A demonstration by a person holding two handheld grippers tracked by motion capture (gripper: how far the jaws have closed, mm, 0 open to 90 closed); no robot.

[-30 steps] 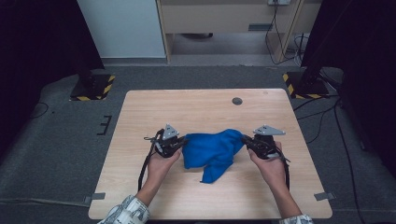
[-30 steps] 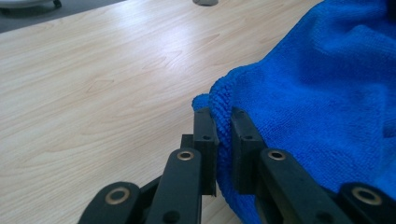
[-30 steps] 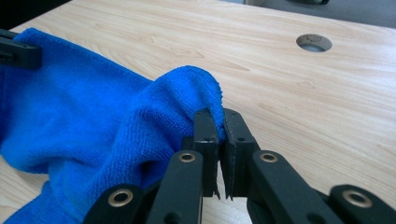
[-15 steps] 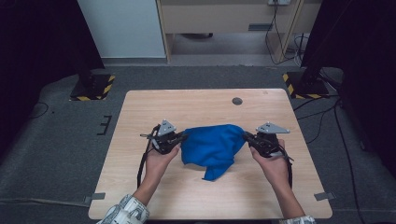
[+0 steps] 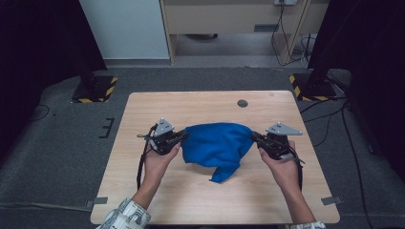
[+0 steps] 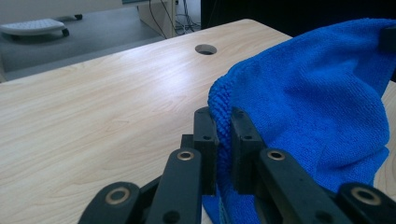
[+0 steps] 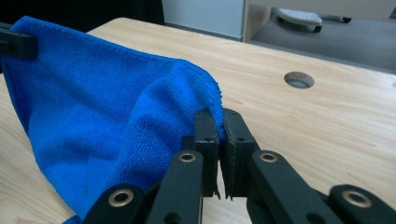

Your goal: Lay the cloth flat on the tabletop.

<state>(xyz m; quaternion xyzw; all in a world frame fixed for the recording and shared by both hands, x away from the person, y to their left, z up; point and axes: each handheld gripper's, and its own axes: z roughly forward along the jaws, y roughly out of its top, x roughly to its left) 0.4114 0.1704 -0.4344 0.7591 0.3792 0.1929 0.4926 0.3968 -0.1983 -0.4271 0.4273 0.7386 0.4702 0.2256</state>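
A blue microfibre cloth hangs spread between my two grippers over the middle of the wooden table. My left gripper is shut on the cloth's left corner; in the left gripper view the cloth is pinched between the jaws of that gripper. My right gripper is shut on the right corner; in the right gripper view the cloth drapes left from the jaws of this gripper. The top edge is held off the table, and a loose lower corner trails down onto it.
A round cable hole lies near the table's far right edge. Behind the table stand a cabinet and dark stands with yellow-black striped bases. Bare wood lies on all sides of the cloth.
Both grippers have risen and drawn slightly apart with the cloth, which has lifted off the table and spread wider between them.
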